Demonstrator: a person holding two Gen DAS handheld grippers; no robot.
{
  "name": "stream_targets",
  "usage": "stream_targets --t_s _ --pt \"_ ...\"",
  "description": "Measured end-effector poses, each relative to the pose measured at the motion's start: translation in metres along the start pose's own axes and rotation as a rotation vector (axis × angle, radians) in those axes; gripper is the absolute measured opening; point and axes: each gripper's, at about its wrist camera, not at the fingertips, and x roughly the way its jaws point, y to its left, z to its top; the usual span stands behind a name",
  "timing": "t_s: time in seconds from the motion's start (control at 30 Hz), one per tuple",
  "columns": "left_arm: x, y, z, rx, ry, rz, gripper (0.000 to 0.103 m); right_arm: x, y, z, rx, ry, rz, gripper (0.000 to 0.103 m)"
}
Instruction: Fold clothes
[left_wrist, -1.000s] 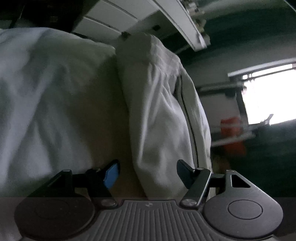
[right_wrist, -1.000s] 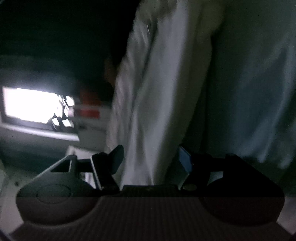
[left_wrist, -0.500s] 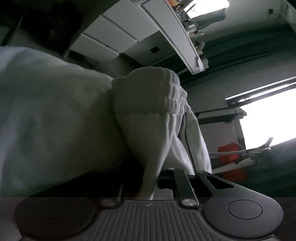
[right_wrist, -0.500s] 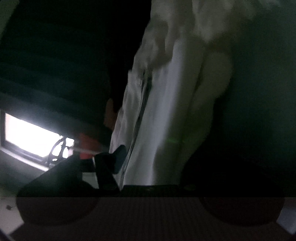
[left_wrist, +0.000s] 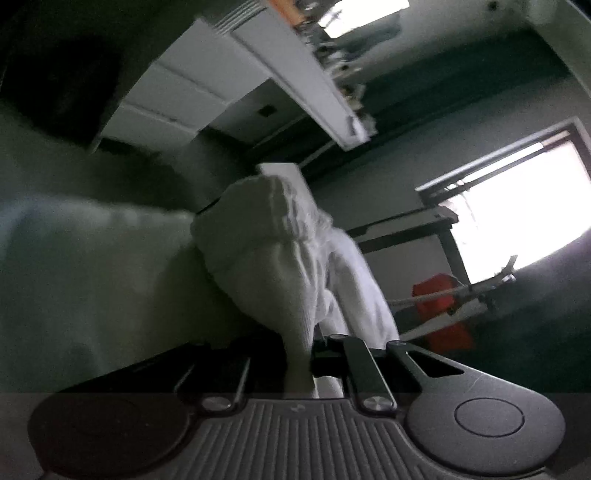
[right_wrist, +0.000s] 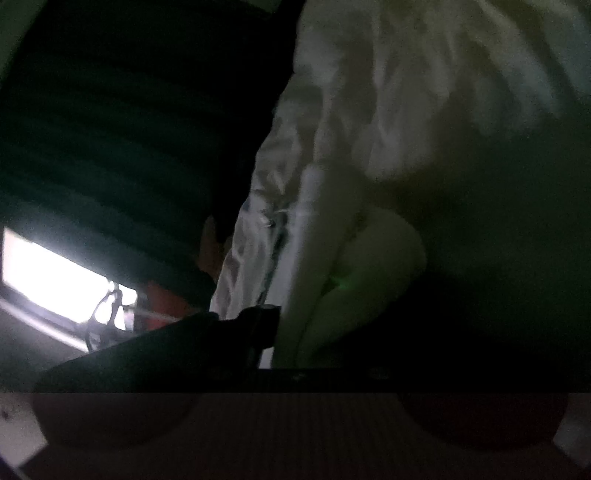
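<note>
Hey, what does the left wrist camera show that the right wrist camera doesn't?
Only the left wrist view shows the white drawer unit, the garment's ribbed elastic band, and the left tool shut on the white garment. Only the right wrist view shows a dark zipper line down the cloth; the right tool is too dark to judge. Both show the garment, a bright window and something red.
</note>
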Motion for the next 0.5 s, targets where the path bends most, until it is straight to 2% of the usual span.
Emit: stream_targets --t_s 0.17,0.27,0.4,0.5 --pt "-0.039 -0.017 0.022 0.032 0.031 0.006 0.009 -0.031 -0.001 0.009 0.008 0.008 0.017 0.010" --pt "-0.068 -0.018 0.031 0.020 0.043 0.013 0.009 -0.053 -0.012 0.011 0.062 0.017 0.008 0.010" --pt "-0.111 -0.007 0.047 -0.004 0.108 0.019 0.009 -0.098 -0.022 0.016 0.052 0.005 -0.009 0.010" --pt "-0.128 0.011 0.044 0.038 0.141 0.034 0.009 -0.126 -0.031 0.019 0.061 -0.010 -0.025 0.010"
